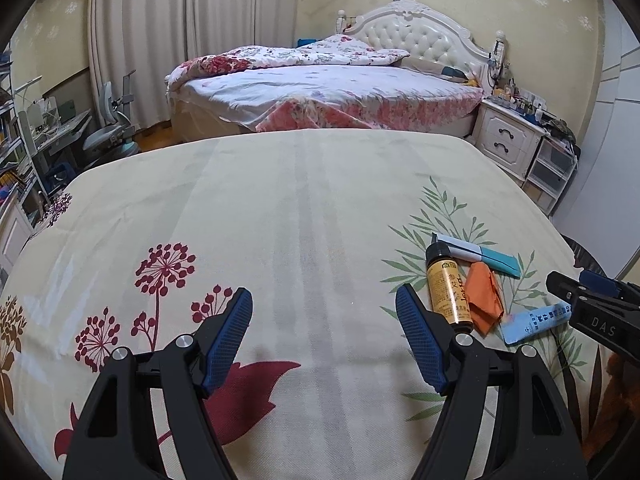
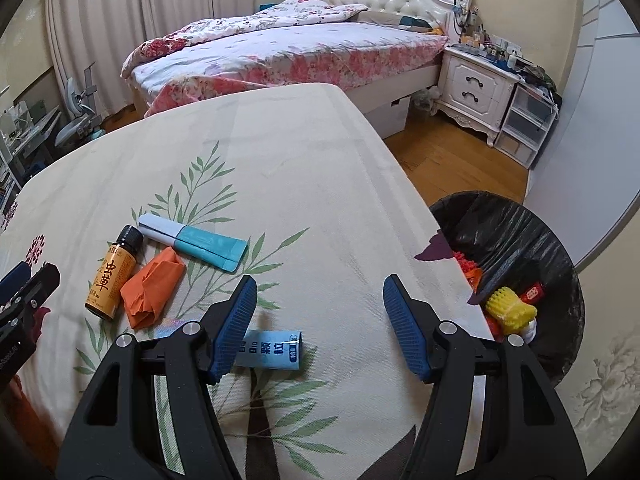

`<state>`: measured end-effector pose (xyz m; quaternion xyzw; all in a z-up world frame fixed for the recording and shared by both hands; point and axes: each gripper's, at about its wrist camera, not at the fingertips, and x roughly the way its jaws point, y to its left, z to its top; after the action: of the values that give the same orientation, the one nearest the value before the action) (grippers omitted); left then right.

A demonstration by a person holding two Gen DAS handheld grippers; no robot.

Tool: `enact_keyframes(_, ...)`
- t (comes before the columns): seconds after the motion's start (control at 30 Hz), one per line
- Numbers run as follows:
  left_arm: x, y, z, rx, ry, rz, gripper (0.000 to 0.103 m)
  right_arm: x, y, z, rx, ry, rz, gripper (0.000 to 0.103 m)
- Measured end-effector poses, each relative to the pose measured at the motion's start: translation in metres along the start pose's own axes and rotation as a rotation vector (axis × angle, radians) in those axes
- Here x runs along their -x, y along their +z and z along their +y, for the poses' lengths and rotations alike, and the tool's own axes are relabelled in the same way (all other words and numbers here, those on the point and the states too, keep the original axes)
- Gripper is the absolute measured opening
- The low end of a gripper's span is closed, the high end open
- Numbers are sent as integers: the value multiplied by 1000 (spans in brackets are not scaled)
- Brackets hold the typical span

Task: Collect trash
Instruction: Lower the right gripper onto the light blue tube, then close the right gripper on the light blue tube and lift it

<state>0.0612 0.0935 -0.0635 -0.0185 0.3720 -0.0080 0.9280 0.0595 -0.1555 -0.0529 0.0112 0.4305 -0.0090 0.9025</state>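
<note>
Left gripper (image 1: 324,312) apart, empty, over bare cloth (image 1: 280,208). Right gripper (image 2: 320,300) apart, empty; sachet (image 2: 272,350) below near its left finger; bin (image 2: 520,264) right.

A floral cloth (image 1: 280,208) covers the near surface. Beyond it stands a bed (image 1: 332,88) with a rumpled flowered quilt (image 1: 304,54) and a white tufted headboard (image 1: 416,34). A cluttered white nightstand (image 2: 474,88) sits beside it, next to clear plastic drawers (image 2: 524,124). Pale curtains (image 1: 160,32) hang at the back left, near a desk chair (image 1: 108,120).

Home bedroom: bed (image 1: 328,92), nightstand (image 1: 508,140).
</note>
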Motion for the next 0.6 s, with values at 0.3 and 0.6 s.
enact_keyframes(0.3,2,-2,3,2,0,1,72,3,-17,-6,14,-15,30,64)
enact_keyframes(0.6,9,-9,11,7,19,2,72,21,-38,3,55,15,40,64)
